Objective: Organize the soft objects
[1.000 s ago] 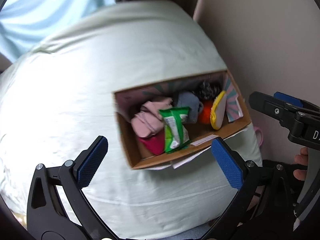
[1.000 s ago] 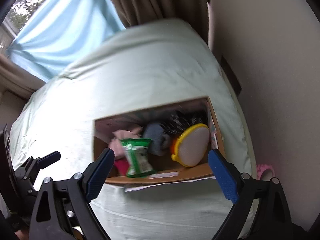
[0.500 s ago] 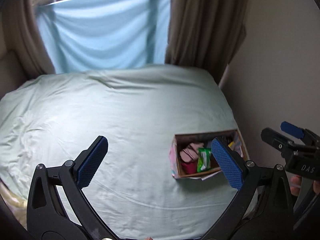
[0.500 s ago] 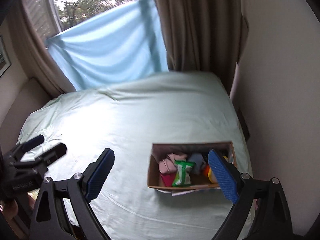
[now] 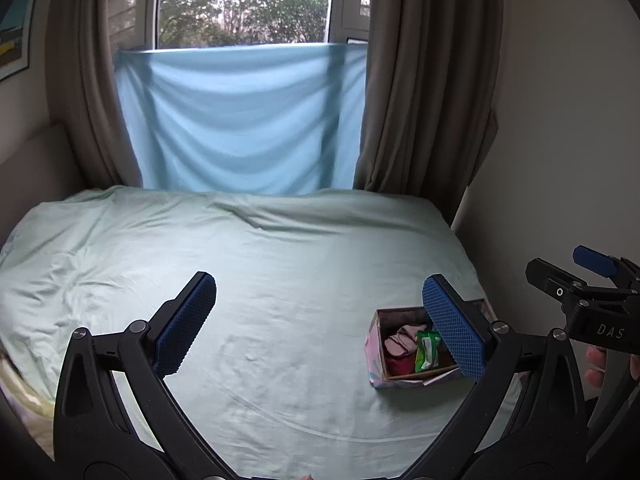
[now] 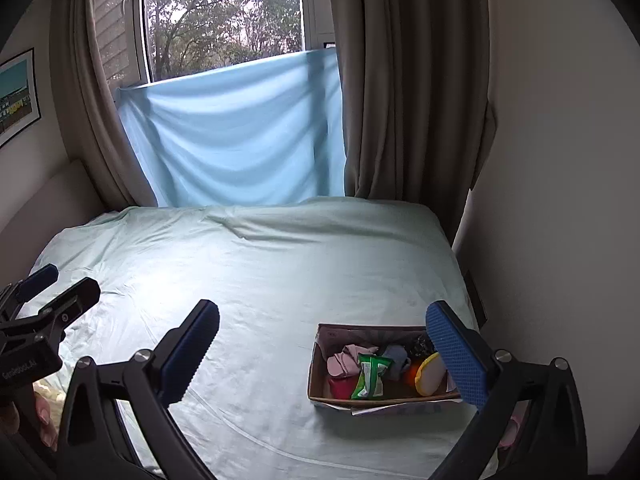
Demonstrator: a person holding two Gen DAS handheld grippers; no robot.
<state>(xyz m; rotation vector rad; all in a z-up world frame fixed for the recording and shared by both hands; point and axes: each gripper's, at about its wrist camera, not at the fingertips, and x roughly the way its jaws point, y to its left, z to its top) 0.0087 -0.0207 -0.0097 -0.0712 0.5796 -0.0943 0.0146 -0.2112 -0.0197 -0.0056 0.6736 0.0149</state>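
Observation:
A cardboard box [image 6: 320, 360] sits on the pale green bed near its right front corner; it also shows in the left wrist view [image 5: 374, 344]. It holds a pink cloth [image 6: 346, 362], a green packet [image 6: 370, 376], a grey cloth [image 6: 396, 356], a red item [image 6: 340, 388] and a yellow-rimmed round pad [image 6: 430, 368]. My left gripper [image 5: 320, 326] is open and empty, well back from the box. My right gripper [image 6: 324, 348] is open and empty, also back from the box. Each gripper shows at the edge of the other's view.
The bed [image 6: 260, 280] fills the middle, with a wall [image 6: 560, 200] close on the right. Brown curtains [image 6: 400, 100] and a light blue sheet [image 6: 240, 140] hang at the window behind. A headboard [image 6: 48, 200] is at the left.
Both grippers have pulled up and back from just above the box to a far view of the whole bed. Both stayed open and empty.

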